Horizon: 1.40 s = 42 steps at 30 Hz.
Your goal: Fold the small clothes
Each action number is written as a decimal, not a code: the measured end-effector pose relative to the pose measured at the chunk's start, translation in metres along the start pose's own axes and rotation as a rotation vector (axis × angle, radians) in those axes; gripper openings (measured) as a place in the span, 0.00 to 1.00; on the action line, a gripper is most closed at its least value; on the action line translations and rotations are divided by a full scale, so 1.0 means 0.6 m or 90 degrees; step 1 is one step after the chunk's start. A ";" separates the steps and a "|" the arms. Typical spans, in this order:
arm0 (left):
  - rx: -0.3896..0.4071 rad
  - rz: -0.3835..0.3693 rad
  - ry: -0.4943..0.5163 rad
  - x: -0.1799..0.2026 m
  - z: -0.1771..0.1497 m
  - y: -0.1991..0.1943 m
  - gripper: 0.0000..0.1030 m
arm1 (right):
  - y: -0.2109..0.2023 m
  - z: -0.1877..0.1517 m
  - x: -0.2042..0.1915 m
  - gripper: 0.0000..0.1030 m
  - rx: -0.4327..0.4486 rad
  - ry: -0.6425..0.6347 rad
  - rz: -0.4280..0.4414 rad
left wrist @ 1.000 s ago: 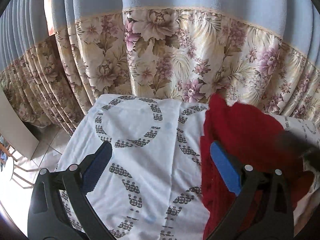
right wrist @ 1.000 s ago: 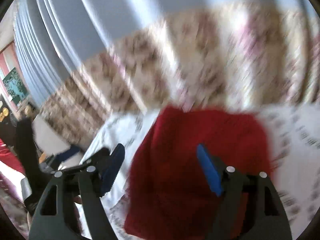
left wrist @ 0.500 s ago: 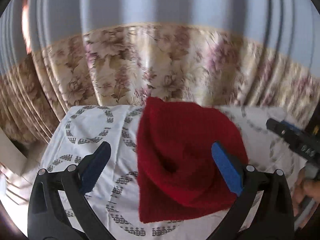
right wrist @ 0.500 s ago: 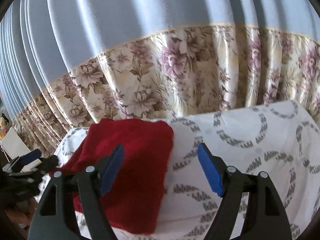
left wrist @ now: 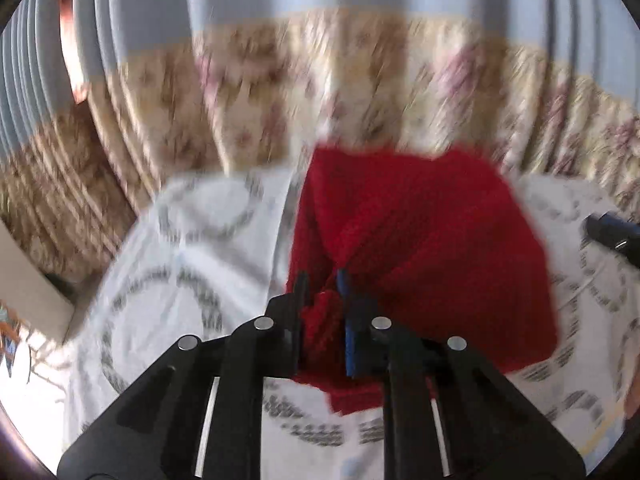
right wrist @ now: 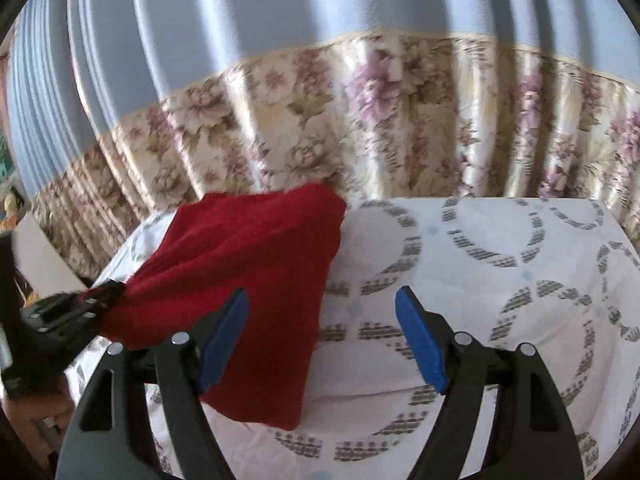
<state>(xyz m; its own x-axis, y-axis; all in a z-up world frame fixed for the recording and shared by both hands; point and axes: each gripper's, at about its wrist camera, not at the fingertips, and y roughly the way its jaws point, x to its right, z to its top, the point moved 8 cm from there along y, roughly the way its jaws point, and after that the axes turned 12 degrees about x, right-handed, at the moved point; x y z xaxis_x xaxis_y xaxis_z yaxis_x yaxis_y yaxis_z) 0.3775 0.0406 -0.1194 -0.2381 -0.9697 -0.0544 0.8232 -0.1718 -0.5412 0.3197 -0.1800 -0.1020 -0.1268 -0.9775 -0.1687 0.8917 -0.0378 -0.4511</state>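
The left gripper (left wrist: 322,292) has just been closing and now pinches a bunched fold of the red knitted cloth (left wrist: 432,240) at its near left edge. The right gripper (right wrist: 322,336) hangs released, its left pad over the cloth's near right edge. The cloth lies on the ring-patterned sheet (right wrist: 500,280), long axis running from 5 toward 11 o'clock in the right wrist view, pulled to a point at 9 o'clock.
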 end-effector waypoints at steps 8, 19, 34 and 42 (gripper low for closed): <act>-0.020 0.066 -0.028 -0.052 -0.046 0.024 0.78 | 0.051 -0.057 -0.023 0.74 -0.064 -0.044 0.009; 0.021 0.024 -0.009 -0.068 0.145 0.035 0.93 | 0.084 0.062 0.000 0.80 0.001 -0.052 -0.014; -0.008 0.027 0.100 -0.010 0.164 0.164 0.10 | 0.174 0.050 -0.010 0.80 -0.038 -0.065 -0.013; -0.022 0.075 0.104 -0.029 0.085 0.211 0.43 | 0.194 0.017 -0.024 0.82 -0.078 -0.070 -0.003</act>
<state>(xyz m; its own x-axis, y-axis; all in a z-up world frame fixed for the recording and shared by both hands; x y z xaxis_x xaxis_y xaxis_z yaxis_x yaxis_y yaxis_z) 0.5121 0.0266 -0.1442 -0.2235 -0.9414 -0.2526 0.8329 -0.0498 -0.5512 0.4299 -0.1722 -0.1432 -0.0771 -0.9944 -0.0727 0.8303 -0.0237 -0.5569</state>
